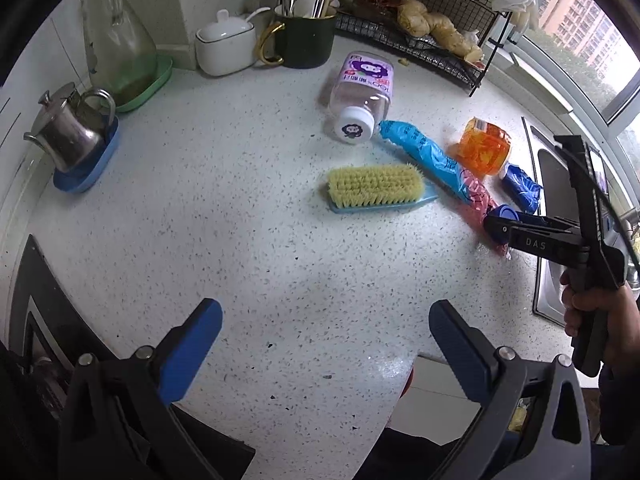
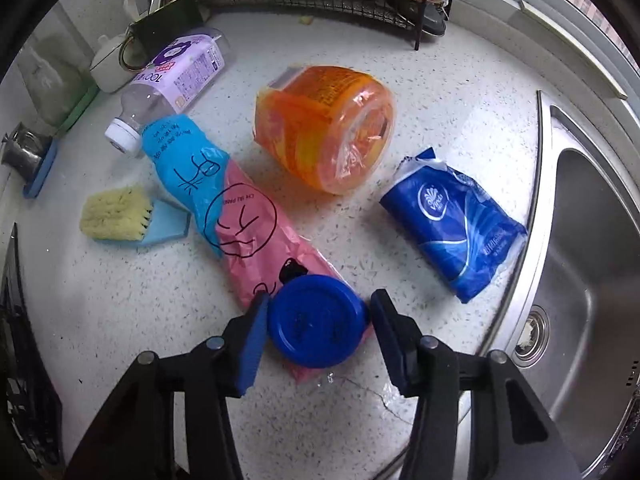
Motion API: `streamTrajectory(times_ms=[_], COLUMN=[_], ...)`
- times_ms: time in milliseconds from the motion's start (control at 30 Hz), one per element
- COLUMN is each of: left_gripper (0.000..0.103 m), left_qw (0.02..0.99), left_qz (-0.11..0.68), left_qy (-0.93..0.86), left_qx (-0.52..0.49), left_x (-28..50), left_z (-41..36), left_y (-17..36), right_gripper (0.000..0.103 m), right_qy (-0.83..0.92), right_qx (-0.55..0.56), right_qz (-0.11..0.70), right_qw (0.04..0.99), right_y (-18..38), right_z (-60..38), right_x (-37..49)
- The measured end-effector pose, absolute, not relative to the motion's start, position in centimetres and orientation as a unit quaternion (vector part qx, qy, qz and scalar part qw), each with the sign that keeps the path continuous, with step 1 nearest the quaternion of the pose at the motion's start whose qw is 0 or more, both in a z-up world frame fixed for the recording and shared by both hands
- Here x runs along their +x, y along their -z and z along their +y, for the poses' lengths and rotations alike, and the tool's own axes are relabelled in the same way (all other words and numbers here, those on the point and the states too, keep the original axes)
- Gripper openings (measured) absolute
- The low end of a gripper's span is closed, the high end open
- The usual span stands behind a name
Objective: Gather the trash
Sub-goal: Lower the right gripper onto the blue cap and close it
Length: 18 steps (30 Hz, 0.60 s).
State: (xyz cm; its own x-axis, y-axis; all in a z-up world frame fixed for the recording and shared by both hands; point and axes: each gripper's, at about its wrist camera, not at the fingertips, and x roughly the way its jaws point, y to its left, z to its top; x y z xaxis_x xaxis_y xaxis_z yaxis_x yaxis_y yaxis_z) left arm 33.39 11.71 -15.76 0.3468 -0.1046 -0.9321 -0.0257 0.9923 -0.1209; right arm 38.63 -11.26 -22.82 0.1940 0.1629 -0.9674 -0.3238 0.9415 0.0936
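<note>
A blue lid [image 2: 318,320] lies on the end of a long pink and blue plastic wrapper [image 2: 240,216] on the speckled counter. My right gripper [image 2: 318,320] is open, its jaws on either side of the lid, the left pad touching or nearly touching it; it shows in the left wrist view [image 1: 494,222]. An orange plastic cup wrapper [image 2: 324,128], a blue tissue pack [image 2: 452,224] and an empty clear bottle with a purple label [image 2: 172,76] lie beyond. My left gripper [image 1: 324,316] is open and empty above bare counter, away from the trash.
A yellow scrub brush [image 1: 376,188] lies left of the wrapper. A steel sink [image 2: 592,260] is at the right. A black wire rack [image 1: 420,28], a green utensil mug [image 1: 304,40], a white pot [image 1: 224,46], a glass jug [image 1: 116,52] and a steel teapot [image 1: 72,128] stand along the back and left.
</note>
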Motion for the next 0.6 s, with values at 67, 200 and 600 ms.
streamTrajectory(times_ms=[67, 200, 600], left_gripper=[0.103, 0.103, 0.103], left_qw=[0.817, 0.819, 0.814], left_qz=[0.573, 0.571, 0.565], left_qy=[0.025, 0.039, 0.122], left_qx=[-0.057, -0.046, 0.056], left_x=[33.5, 33.8, 38.8], left_z=[11.7, 11.2, 8.0], left_y=[15.9, 15.9, 16.3], right_gripper=[0.048, 0.048, 0.048], right_qy=[-0.159, -0.162, -0.156], right_qx=[-0.069, -0.058, -0.018], right_qz=[0.613, 0.613, 0.579], right_qw=[0.771, 0.771, 0.800], right_y=[22.7, 22.3, 17.3], right_z=[-11.3, -12.1, -16.6], right_x=[38.5, 38.2, 36.1])
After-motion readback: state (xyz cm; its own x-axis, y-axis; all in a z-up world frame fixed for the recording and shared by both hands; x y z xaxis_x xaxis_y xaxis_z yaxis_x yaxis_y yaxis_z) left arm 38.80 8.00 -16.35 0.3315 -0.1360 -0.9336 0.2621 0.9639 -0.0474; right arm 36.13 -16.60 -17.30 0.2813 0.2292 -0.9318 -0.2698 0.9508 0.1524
